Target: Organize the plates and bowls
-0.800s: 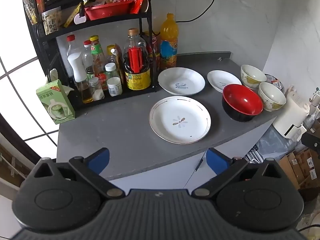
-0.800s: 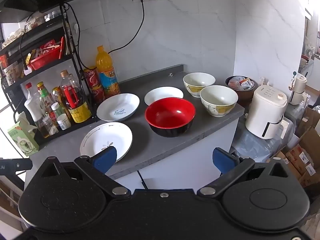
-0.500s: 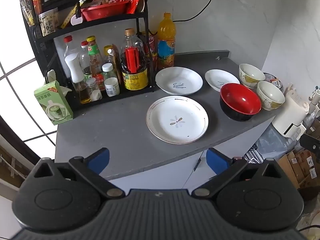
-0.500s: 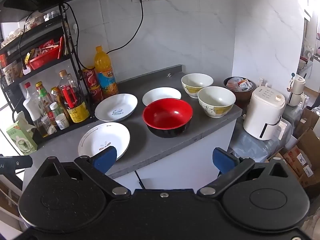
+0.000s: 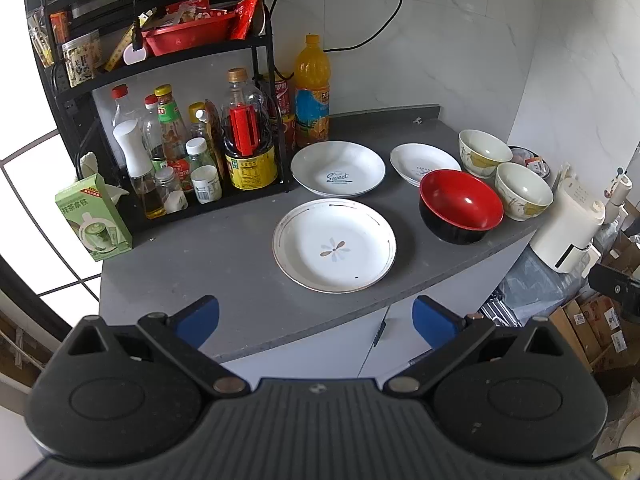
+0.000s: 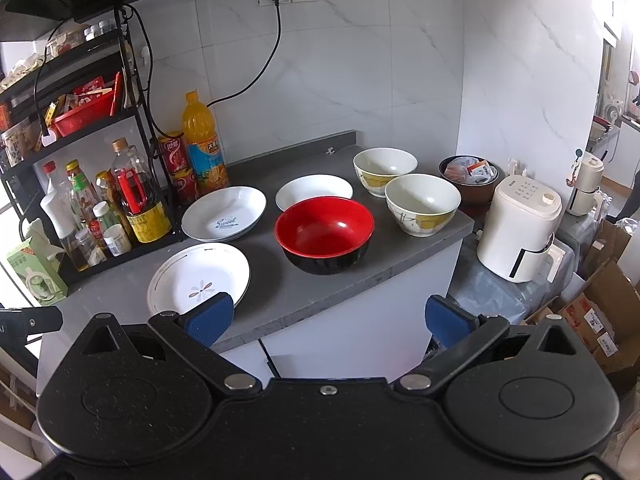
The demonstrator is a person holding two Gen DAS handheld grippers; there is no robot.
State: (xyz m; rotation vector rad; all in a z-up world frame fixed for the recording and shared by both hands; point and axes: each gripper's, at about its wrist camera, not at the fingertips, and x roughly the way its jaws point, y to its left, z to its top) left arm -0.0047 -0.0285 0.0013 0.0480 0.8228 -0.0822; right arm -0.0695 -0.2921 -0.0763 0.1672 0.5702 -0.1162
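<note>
Both claws hang short of the grey worktop (image 5: 192, 264), jaws spread wide and empty. The left claw (image 5: 316, 316) points at the flower-patterned plate (image 5: 334, 245), which lies nearest the front edge. At 12 o'clock from that plate sits the plate marked "Sweet" (image 5: 338, 168); a smaller white plate (image 5: 420, 160) lies at 2 o'clock. The red bowl (image 6: 325, 232) stands straight ahead of the right claw (image 6: 328, 320), with two cream bowls (image 6: 422, 204) at its 1 and 2 o'clock.
</note>
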